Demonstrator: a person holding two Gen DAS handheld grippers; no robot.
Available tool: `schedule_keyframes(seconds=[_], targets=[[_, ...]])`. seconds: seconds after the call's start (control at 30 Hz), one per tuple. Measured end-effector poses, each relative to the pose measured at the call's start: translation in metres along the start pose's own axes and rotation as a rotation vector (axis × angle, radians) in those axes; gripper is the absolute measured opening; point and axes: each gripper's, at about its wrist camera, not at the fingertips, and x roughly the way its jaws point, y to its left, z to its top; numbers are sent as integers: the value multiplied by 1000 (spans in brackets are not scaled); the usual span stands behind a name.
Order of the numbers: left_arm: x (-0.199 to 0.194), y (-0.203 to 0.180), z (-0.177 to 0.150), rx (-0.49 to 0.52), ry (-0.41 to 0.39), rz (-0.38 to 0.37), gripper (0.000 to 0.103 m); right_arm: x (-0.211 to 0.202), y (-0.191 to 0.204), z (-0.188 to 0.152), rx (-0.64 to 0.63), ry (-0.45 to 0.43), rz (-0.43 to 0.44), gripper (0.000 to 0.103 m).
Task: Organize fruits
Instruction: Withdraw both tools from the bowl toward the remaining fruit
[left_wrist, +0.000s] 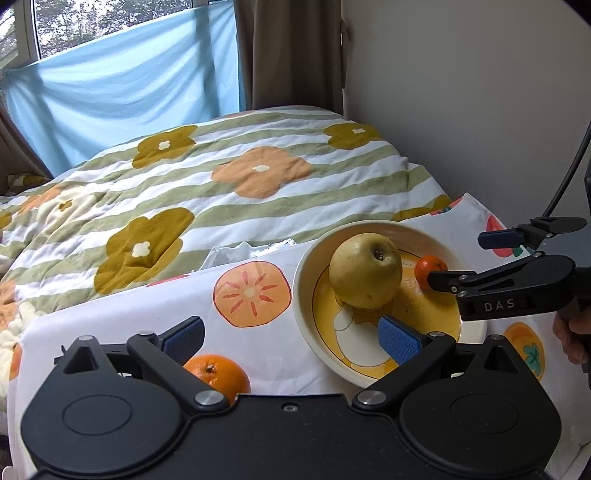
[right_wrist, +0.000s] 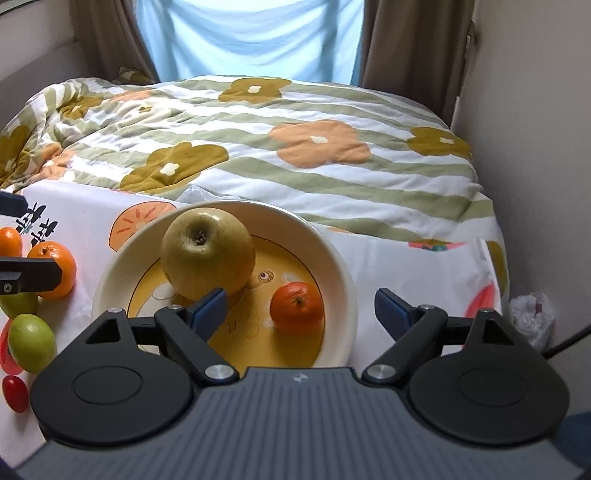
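Note:
A cream bowl (right_wrist: 340, 280) with a yellow cartoon bottom holds a large yellow-green pear (right_wrist: 207, 254) and a small tangerine (right_wrist: 296, 308). My right gripper (right_wrist: 299, 314) is open and empty, its fingers standing on either side of the tangerine, just above the bowl. My left gripper (left_wrist: 291, 338) is open and empty over the cloth at the bowl's left edge (left_wrist: 301, 266). An orange (left_wrist: 218, 374) lies under its left finger. The pear (left_wrist: 365, 271) and tangerine (left_wrist: 428, 269) also show in the left wrist view, with the right gripper (left_wrist: 456, 260) beside them.
On the fruit-print cloth (right_wrist: 388, 258) left of the bowl lie two oranges (right_wrist: 51, 269), green fruits (right_wrist: 31, 341) and a red cherry tomato (right_wrist: 14, 393). Behind is a bed with a flowered quilt (right_wrist: 295, 140). A wall (right_wrist: 535, 147) is close on the right, a plastic bag (right_wrist: 532, 317) below.

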Motion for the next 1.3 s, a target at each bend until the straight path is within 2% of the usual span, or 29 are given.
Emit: schedule_keyframes(seconds=[0.43, 0.8, 1.1, 1.3], targets=[[-57, -18, -20, -54, -60, 74, 103, -60, -2, -4, 116, 13, 0, 102], [-114, -20, -58, -151, -95, 173, 103, -116, 22, -13, 118, -33, 42, 103], [-158, 2, -88, -243, -115, 283, 103, -139, 51, -18, 85, -36, 110, 103], [-169, 37, -104, -289, -102, 328, 103, -137, 79, -22, 105, -22, 153, 103]])
